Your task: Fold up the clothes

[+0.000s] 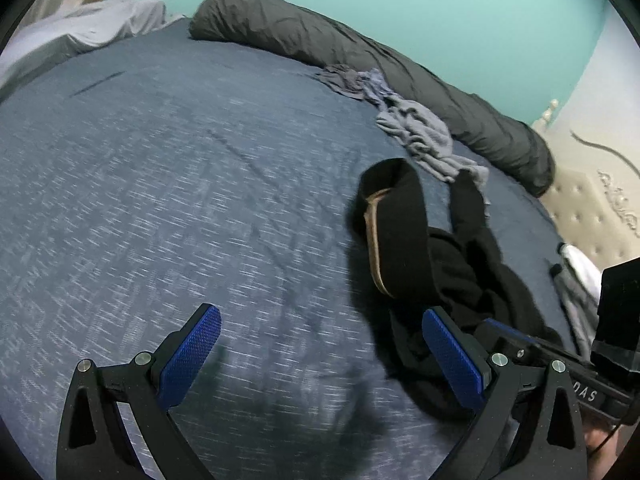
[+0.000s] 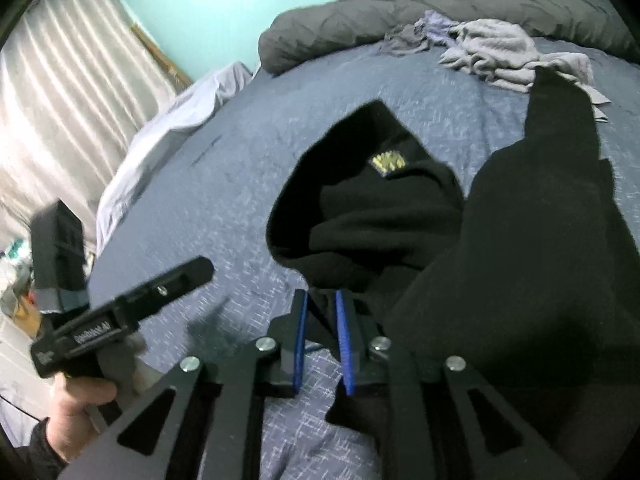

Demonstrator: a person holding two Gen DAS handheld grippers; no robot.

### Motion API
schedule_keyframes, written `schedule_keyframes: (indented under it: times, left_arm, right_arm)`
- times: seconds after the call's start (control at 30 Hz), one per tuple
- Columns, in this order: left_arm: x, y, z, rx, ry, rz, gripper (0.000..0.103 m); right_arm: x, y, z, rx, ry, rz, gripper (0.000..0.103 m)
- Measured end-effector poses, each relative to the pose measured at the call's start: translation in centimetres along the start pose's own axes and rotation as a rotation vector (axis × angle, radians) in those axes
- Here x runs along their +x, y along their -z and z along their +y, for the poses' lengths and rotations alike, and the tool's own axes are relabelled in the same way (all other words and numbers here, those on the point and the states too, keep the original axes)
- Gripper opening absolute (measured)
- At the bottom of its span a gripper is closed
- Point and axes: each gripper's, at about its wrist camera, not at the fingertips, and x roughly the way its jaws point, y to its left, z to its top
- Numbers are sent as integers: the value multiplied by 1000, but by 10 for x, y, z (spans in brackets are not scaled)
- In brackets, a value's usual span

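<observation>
Right tongs stand nearly closed, blue pads a narrow gap apart, with a fold of the black hoodie running between them; whether the pads actually press the cloth cannot be told. Left tongs are released, pads spread wide over bare blue bedspread, nothing between them, the hoodie's edge just beside the right-hand pad. A person's hand grips the left tool's handle.

The hoodie lies crumpled on the bed, hood opening toward the tongs with a yellow neck label showing, one sleeve reaching away. Beyond it sits a heap of grey clothes, then a rolled dark duvet along the turquoise wall.

Judgement: the garment is soft, thick, limp and fairly heavy for cloth; it should sag and bunch rather than slide. Best purchase is at seams or hems, shoulders or bottom corners, one per tool, to spread it flat.
</observation>
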Motion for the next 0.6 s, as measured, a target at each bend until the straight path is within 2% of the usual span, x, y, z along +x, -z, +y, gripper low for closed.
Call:
schedule_keyframes:
  times: [0.13,0.27,0.37,0.5,0.57,0.6]
  left_arm:
    - [3,2,-11,8,54,18,103]
    - [4,1,-25,16,101,19,103]
    - [10,1,-37,16,134,26,103]
    - [24,5,-51,8,165,76,103]
    - [30,8,-55,14,167,95,103]
    - [32,9,-57,19,161,98,103]
  right_arm:
    - [-30,7,-4,17,51,-68,18]
    - [-58,16,-12,29,109,-119,23]
    - [-77,22,-21,28,168,-146,35]
    - [-99,29,-46,80,222,-171,38]
    - [-109,31,-59,113,248,-179,47]
    - [-114,29,-67,132,264,-181,48]
